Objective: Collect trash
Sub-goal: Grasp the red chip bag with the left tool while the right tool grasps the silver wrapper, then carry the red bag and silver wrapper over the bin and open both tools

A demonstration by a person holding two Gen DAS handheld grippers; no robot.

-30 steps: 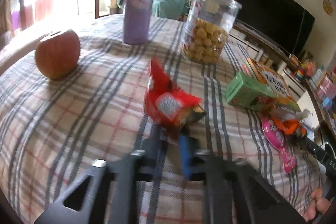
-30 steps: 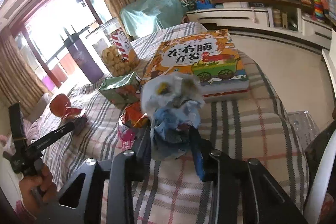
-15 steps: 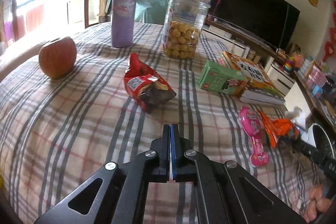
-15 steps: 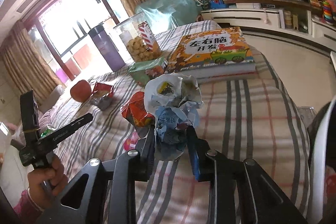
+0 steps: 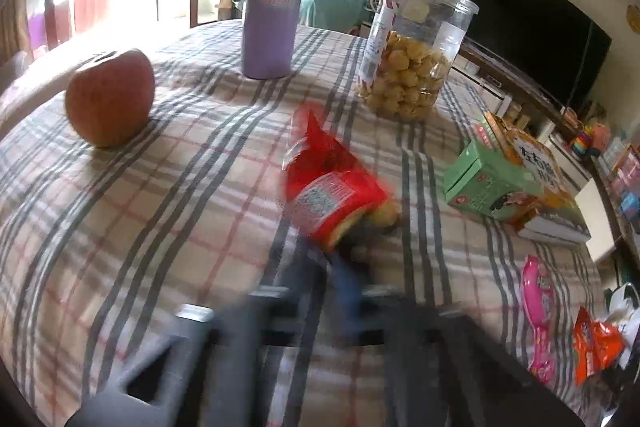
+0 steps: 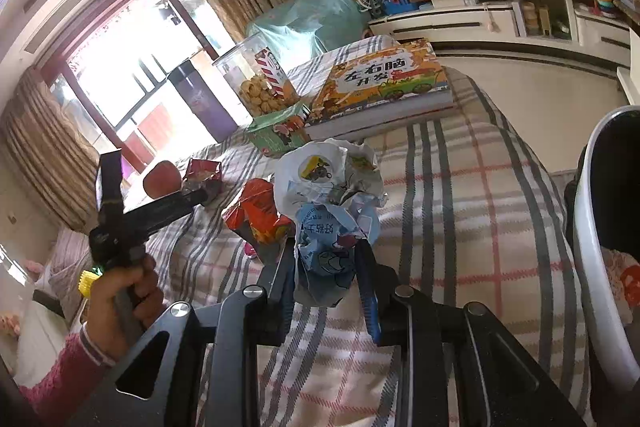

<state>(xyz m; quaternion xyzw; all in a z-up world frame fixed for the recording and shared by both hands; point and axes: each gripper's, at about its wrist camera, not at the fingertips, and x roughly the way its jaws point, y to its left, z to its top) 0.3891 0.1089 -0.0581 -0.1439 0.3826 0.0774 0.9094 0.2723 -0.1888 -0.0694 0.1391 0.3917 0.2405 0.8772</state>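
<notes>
A red snack wrapper [image 5: 328,187] lies on the plaid tablecloth; it also shows in the right wrist view [image 6: 202,175]. My left gripper [image 5: 326,267] is blurred, its jaws apart, its tips right at the wrapper's near end. Whether it touches is unclear. My right gripper [image 6: 326,259] is shut on a crumpled white and blue wrapper [image 6: 328,203] held above the table. An orange wrapper [image 6: 256,215] lies just left of it, also in the left wrist view [image 5: 596,345]. A pink wrapper [image 5: 538,311] lies near the table's right edge.
An apple [image 5: 110,99], a purple tumbler [image 5: 274,3], a clear jar of snacks [image 5: 412,47], a green box [image 5: 488,183] and a picture book [image 6: 380,83] stand on the table. A white bin rim [image 6: 596,247] is at the right edge.
My left gripper was shut and back from the red wrapper; it has opened and moved forward to it. My right gripper still holds the crumpled wrapper, little moved.
</notes>
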